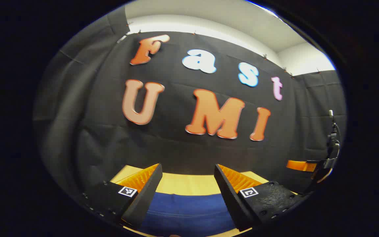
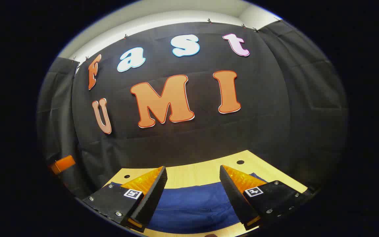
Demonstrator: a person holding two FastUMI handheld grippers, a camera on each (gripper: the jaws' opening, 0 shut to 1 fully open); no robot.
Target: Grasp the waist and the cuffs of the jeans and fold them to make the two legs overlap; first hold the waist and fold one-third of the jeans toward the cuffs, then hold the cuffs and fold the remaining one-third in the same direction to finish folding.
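1. Left gripper (image 1: 188,179): jaws wide apart, nothing between them, held above the worktop (image 1: 183,182).
2. Right gripper (image 2: 192,181): jaws likewise spread wide, holding nothing, raised clear of the cloth.
3. Jeans (image 1: 189,210): blue denim, lying flat on the worktop just below and ahead of both sets of jaws; touched by neither. In the right gripper view a seam line runs across the cloth (image 2: 192,205) below the jaws.
4. Worktop: pale wood, bare strip beyond the jeans; two small dark holes ahead of the right jaws.
5. Other gripper: an orange-and-black part far right of the left jaws (image 1: 311,165); its state cannot be told from there.
6. Progress, as judged: no grasp made; whether any fold is done cannot be told, as waist and cuffs are not distinguishable. Grasping remains.
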